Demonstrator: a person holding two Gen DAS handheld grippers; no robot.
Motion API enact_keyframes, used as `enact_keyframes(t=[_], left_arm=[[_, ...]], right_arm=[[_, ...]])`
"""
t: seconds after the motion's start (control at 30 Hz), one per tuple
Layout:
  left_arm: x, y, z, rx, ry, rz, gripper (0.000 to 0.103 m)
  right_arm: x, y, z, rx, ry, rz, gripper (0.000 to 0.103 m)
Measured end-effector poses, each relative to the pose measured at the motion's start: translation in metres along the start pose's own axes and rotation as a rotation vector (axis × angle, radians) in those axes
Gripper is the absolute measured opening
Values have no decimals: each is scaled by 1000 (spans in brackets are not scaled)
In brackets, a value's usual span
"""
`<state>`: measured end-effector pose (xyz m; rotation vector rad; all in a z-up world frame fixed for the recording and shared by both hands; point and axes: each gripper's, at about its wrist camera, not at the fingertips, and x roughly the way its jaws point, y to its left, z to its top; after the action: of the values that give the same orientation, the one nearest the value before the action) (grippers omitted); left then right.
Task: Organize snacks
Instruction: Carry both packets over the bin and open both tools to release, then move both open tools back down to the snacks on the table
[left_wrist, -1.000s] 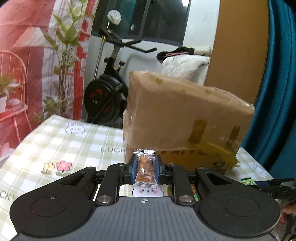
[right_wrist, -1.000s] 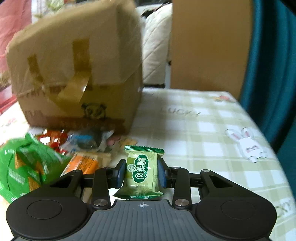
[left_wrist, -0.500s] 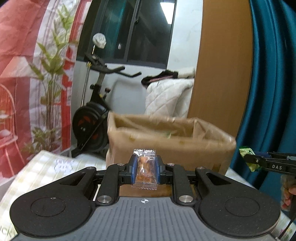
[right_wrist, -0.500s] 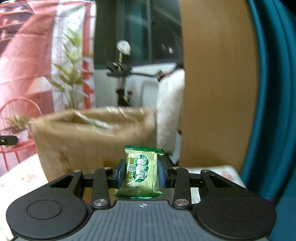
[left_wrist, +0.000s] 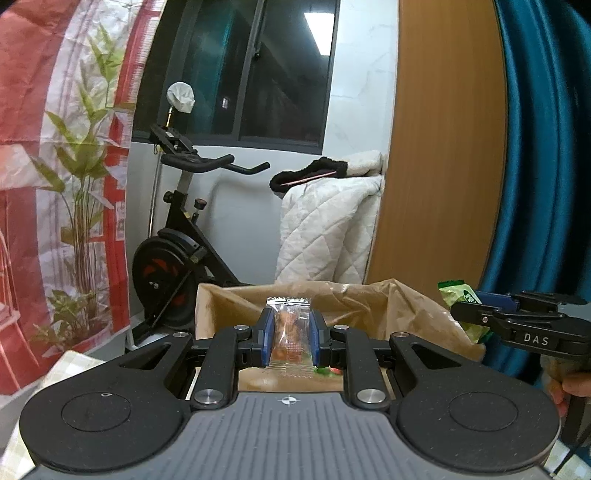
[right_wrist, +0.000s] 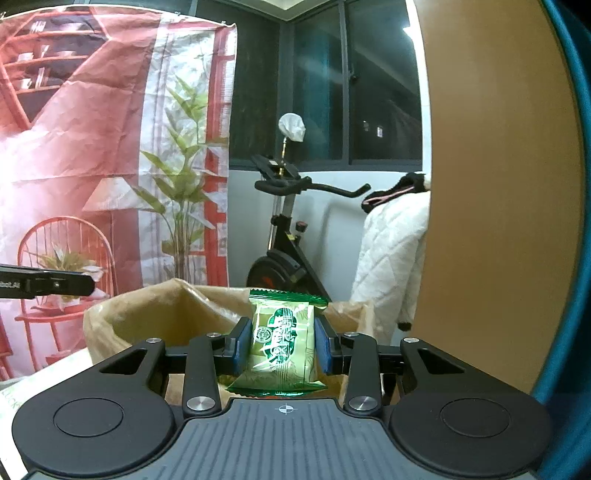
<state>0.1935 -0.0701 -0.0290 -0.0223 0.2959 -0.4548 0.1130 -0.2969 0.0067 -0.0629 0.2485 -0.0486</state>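
Left hand-held gripper (left_wrist: 289, 339): closed on a clear packet (left_wrist: 290, 338), pads pinching its two side edges; packet upright, held above the open box (left_wrist: 417, 314).
Right hand-held gripper (right_wrist: 283, 345): closed on a green packet (right_wrist: 282, 341), gripped across the middle, also over the box; its body reads "DAS" in the left view.
Box: brown cardboard, lined with plastic film, standing on the tabletop (right_wrist: 22, 387); some wrappers appear to lie inside, view poor.
Clear packet, handling: light, soft film, orange-brown pieces inside, likely brittle; a gentle side pinch suits it.
Green packet, handling: light, puffy, glossy and probably slippery; best held at mid-body, not by the crimped seals.
Writing: green packet bears a round seal and stylised characters, not legible; clear packet shows no readable print.
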Motion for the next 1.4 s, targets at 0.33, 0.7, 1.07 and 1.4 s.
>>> enact_keyframes(t=[0.33, 0.7, 1.07, 1.4], left_arm=[[48, 5, 8, -11, 95, 1, 21], [60, 10, -4, 12, 178, 28, 64], [0, 15, 32, -37, 107, 51, 69], [-63, 8, 27, -30, 91, 59, 69]], right_arm=[[54, 14, -4, 31, 63, 16, 33], [70, 12, -25, 114, 149, -30, 54], [18, 8, 11, 151, 73, -24, 66], [-36, 7, 4, 207, 52, -16, 68]])
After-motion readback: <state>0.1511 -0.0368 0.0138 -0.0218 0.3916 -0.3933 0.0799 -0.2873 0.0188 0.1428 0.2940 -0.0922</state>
